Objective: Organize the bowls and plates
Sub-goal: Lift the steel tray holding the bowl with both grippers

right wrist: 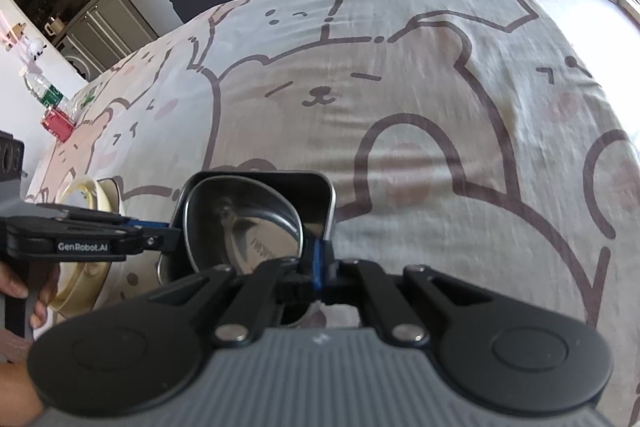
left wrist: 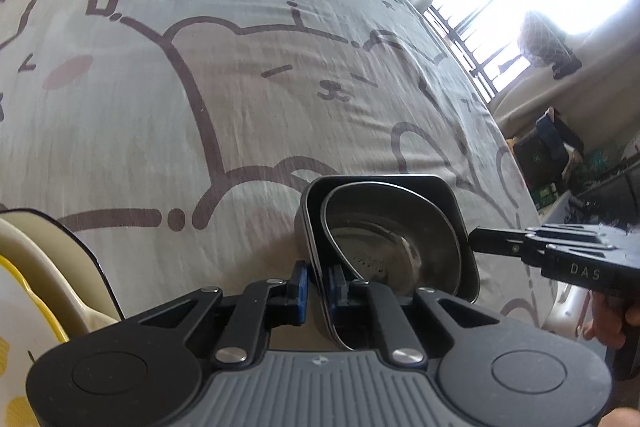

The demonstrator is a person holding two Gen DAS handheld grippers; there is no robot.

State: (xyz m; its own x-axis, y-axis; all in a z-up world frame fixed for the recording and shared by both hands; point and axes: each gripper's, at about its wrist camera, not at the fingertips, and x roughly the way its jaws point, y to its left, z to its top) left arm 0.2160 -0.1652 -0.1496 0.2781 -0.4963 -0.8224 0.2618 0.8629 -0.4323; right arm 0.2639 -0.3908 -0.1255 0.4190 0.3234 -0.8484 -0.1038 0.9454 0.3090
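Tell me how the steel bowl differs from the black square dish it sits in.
The steel bowl is round and shiny; the black square dish is dark with rounded corners. The bowl is smaller and nests inside the dish. Both are tipped up off the bear-print cloth, gripped by the left gripper and right gripper.

Both grippers, left gripper and right gripper, are black with blue pads, silver rivets and ribbed grey housings, lettered "GenRobot.AI" and "DAS".
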